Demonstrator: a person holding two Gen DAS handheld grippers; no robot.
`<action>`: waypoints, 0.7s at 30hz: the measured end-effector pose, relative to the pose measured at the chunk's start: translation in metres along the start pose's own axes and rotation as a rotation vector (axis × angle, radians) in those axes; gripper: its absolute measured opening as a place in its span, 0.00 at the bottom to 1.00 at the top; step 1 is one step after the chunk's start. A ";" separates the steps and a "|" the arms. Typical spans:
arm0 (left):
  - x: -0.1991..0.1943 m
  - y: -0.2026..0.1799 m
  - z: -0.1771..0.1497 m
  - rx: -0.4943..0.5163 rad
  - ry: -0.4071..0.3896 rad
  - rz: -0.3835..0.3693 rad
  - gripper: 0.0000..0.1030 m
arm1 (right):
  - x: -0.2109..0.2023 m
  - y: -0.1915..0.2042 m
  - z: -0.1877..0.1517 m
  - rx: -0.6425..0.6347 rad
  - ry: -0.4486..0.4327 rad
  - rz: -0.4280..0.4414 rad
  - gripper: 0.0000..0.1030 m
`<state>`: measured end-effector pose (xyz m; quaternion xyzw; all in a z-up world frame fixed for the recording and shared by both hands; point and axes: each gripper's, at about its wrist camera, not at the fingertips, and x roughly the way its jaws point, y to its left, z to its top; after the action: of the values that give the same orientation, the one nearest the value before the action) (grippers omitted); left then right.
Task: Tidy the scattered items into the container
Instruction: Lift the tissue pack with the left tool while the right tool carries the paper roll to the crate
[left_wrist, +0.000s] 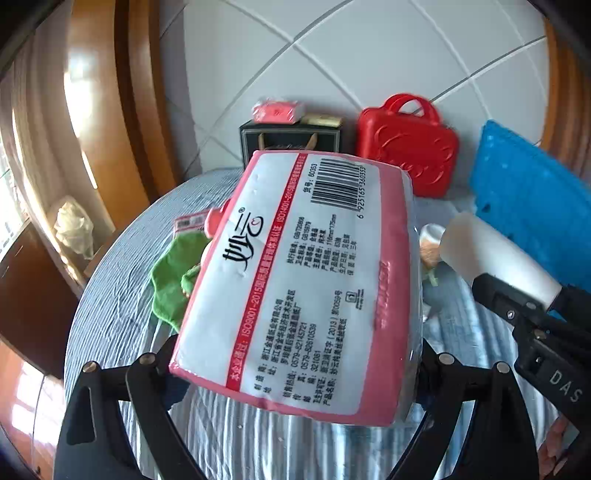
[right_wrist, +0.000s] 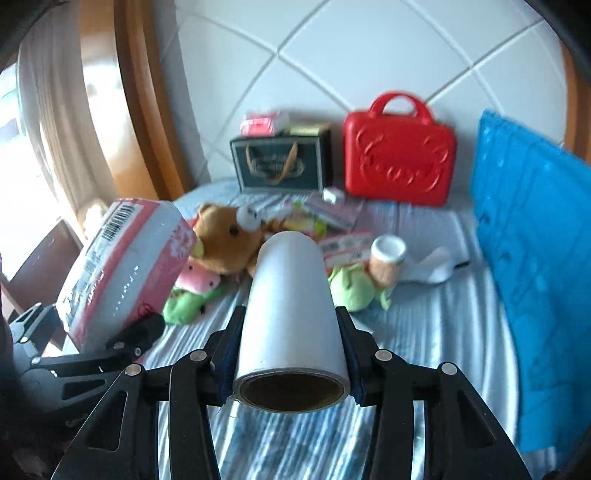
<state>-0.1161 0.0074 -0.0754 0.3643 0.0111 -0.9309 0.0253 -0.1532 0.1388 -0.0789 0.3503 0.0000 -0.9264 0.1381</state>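
Note:
My left gripper (left_wrist: 299, 350) is shut on a pink-and-white tissue pack (left_wrist: 306, 280), held wide by its two sides above the striped cloth (left_wrist: 122, 295). In the right wrist view the same tissue pack (right_wrist: 122, 266) hangs at the left in the left gripper (right_wrist: 85, 325). My right gripper (right_wrist: 290, 321) is shut on a white roll (right_wrist: 291, 306) with a brown cardboard core, lifted off the cloth. That roll (left_wrist: 491, 251) and the right gripper (left_wrist: 517, 291) show at the right of the left wrist view. A blue perforated basket (right_wrist: 535, 258) stands at the right edge.
On the striped cloth (right_wrist: 424, 332) lie a brown teddy bear (right_wrist: 225, 240), a watermelon plush (right_wrist: 199, 278), a green plush (right_wrist: 354, 284), a paper cup (right_wrist: 388, 258) and a white sock (right_wrist: 432, 267). A red case (right_wrist: 399, 155) and a dark gift bag (right_wrist: 280, 162) stand against the tiled wall.

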 end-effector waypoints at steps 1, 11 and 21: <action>-0.007 -0.003 0.003 0.004 -0.013 -0.016 0.89 | -0.011 0.001 0.002 0.000 -0.014 -0.008 0.44; -0.069 -0.078 0.063 0.097 -0.164 -0.135 0.89 | -0.115 -0.046 0.049 0.025 -0.198 -0.121 0.44; -0.114 -0.259 0.143 0.101 -0.161 -0.315 0.89 | -0.201 -0.226 0.091 0.058 -0.353 -0.260 0.44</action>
<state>-0.1436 0.2652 0.1075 0.2834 0.0193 -0.9488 -0.1382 -0.1262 0.3988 0.0982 0.1835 -0.0057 -0.9830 0.0054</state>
